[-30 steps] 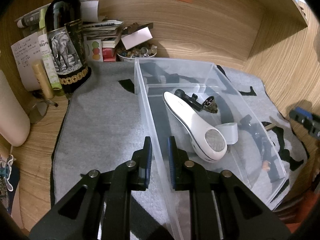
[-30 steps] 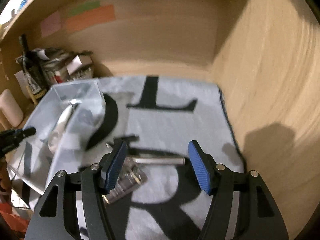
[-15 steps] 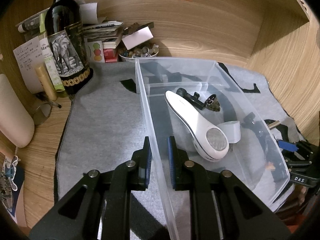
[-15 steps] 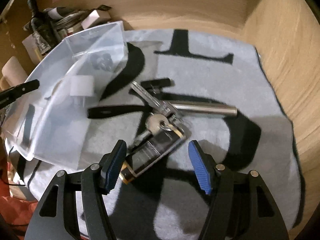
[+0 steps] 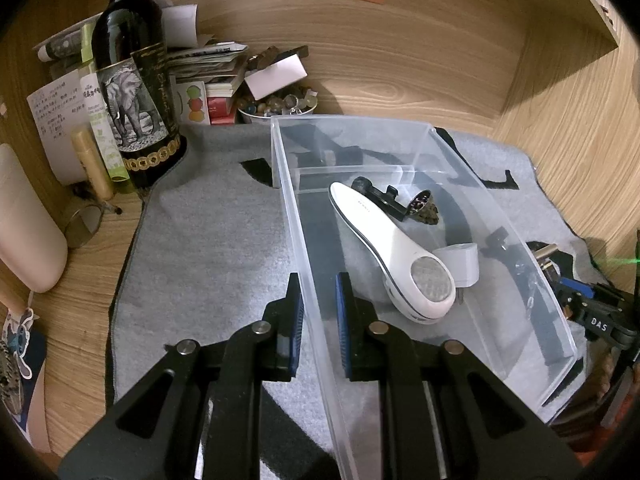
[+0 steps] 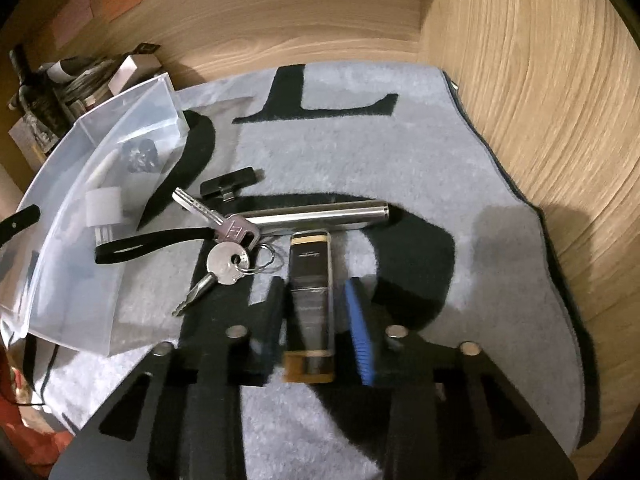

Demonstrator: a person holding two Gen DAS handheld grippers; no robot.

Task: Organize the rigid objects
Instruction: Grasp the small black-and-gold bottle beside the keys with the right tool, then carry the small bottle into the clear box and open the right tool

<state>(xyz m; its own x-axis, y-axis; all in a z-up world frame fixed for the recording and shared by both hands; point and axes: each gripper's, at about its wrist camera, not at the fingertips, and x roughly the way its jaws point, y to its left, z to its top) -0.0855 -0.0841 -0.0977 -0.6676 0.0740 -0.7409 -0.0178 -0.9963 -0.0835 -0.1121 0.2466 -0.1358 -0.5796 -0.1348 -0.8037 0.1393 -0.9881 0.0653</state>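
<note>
— Lower than a second ago on the right: comes down with the right gripper (image 6: 314,284) over the grey mat (image 6: 360,140), now straddling a dark case with gold ends (image 6: 310,280) that earlier lay ahead of the pads.
— Gripping it yet?
— Not quite. Closing the jaws at this moment, with the case between them. Seems to leave a sliver of space at the blue pad (image 6: 360,328), though blurred there.
— Where exactly?
— Lies flat, lengthwise along the fingers, toward the mat's near edge.
— And around it?
— Just past its far end, touching or nearly so, a metal tube (image 6: 320,214) lying crosswise. To the left, keys (image 6: 228,256) on a ring, with a black strap (image 6: 152,240) running off toward the clear bin (image 6: 132,100). Beyond the keys, a small black T-shaped piece (image 6: 228,186).
— Any change on the left?
— None; same place as before. Clamps the bin's near long wall with the left gripper (image 5: 319,280), one pad outside, one inside.
— Inside the bin?
— Holds a white lint shaver (image 5: 384,248) lying diagonally, a tape roll (image 5: 460,260) touching its head, and a black clip (image 5: 380,196) toward the far end.
— Off the mat?
— By its far left corner, a wine bottle (image 5: 132,92) upright; along the far edge, a bowl of beads (image 5: 280,104).
</note>
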